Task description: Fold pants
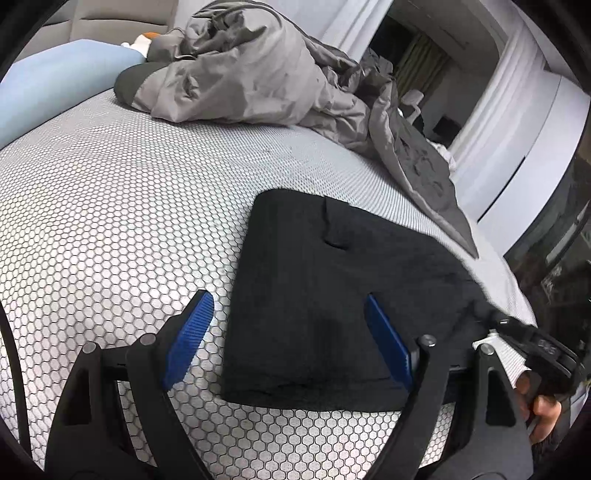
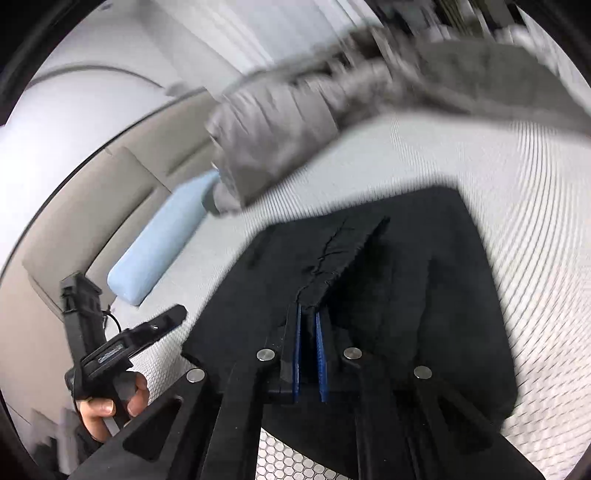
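Honeycomb-patterned bed cover [image 1: 110, 221] carried black fabric pants [image 1: 314, 295], largely folded at five o'clock; right hand-held gripper [image 2: 309, 310] pinched a fold, left hand-held gripper [image 1: 288, 306] gaped empty.

A home bedroom: honeycomb-patterned mattress [image 1: 110, 229], rumpled grey duvet [image 1: 251, 74], blue pillow [image 1: 48, 92], upholstered headboard [image 1: 122, 16].

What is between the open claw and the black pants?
Nothing visible. The left claw hangs open right over the edge of the black pants, one finger above the cloth, the other above the bare mattress cover.
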The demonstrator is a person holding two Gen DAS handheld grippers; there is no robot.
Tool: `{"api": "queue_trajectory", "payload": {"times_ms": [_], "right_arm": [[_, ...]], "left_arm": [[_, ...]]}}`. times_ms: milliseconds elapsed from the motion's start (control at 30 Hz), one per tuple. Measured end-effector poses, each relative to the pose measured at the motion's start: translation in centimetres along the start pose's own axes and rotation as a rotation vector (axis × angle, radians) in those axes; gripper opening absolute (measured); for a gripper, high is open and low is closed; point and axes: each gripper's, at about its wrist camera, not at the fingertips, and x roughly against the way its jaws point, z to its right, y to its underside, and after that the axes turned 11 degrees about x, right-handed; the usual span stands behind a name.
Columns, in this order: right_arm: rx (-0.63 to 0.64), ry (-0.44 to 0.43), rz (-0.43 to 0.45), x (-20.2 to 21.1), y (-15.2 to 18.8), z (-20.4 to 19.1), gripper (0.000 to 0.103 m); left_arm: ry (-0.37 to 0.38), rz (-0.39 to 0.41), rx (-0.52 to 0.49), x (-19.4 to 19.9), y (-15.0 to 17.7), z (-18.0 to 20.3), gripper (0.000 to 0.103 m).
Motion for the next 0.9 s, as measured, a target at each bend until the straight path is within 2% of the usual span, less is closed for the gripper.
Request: {"api": "queue_trajectory", "payload": {"times_ms": [67, 133, 167, 233, 267, 300, 333, 367, 400, 467, 533, 667, 733, 800, 833, 900], "right_arm": [[0.029, 0.030, 0.041, 1.8, -0.4, -0.5, 0.006], [0.032, 0.085, 0.010, 2.2, 0.0, 0.1, 0.007], [0.031, 0.114, -0.016, 1.9, 0.3, 0.6, 0.007], [0.009, 0.167, -0.129, 0.1, 1.4, 2.3, 0.008], [-0.017, 0.170, -0.195, -1.0, 2.1, 3.3, 0.012], [-0.054, 0.161, -0.222, -1.6, 2.6, 4.1, 0.014], [-0.103, 0.129, -0.214, -1.5, 2.8, 4.8, 0.017], [-0.129, 0.106, -0.204, -1.2, 2.7, 5.1, 0.025], [-0.150, 0.088, -0.194, -0.6, 2.6, 5.4, 0.041], [-0.167, 0.086, -0.151, 0.7, 2.5, 5.8, 0.056], [-0.187, 0.074, -0.146, 0.8, 2.5, 6.3, 0.056], [-0.246, -0.029, -0.202, -1.3, 3.0, 7.7, 0.056], [-0.216, -0.035, -0.212, -2.6, 2.8, 7.5, 0.060], [-0.193, -0.031, -0.221, -3.9, 2.6, 7.3, 0.060], [-0.189, -0.019, -0.219, -4.4, 2.4, 7.1, 0.055], [-0.157, 0.007, -0.198, -4.5, 1.7, 6.3, 0.023]], "left_arm": [[0.002, 0.002, 0.009, 0.0, -0.4, -0.2, 0.081], [-0.013, -0.003, 0.004, -0.2, -0.5, -0.3, 0.081], [-0.028, -0.010, 0.000, -0.5, -0.5, -0.3, 0.081], [-0.061, -0.038, -0.015, -1.4, -0.1, -0.3, 0.081], [-0.074, -0.048, -0.021, -1.7, 0.0, -0.2, 0.081], [-0.087, -0.058, -0.028, -2.2, 0.2, -0.2, 0.081], [-0.094, -0.064, -0.033, -2.4, 0.5, -0.1, 0.081], [-0.101, -0.071, -0.040, -2.6, 0.8, 0.1, 0.081], [-0.105, -0.075, -0.051, -2.9, 0.9, 0.2, 0.081], [-0.109, -0.074, -0.073, -3.0, 1.3, 0.6, 0.081], [-0.117, -0.074, -0.093, -3.0, 1.6, 0.8, 0.081], [-0.120, -0.082, -0.125, -3.3, 2.1, 1.4, 0.081], [-0.118, -0.090, -0.128, -3.4, 2.2, 1.5, 0.081], [-0.121, -0.095, -0.128, -3.5, 2.4, 1.4, 0.081], [-0.121, -0.095, -0.128, -3.5, 2.4, 1.4, 0.081], [-0.114, -0.093, -0.127, -3.3, 2.3, 1.3, 0.081]]}}
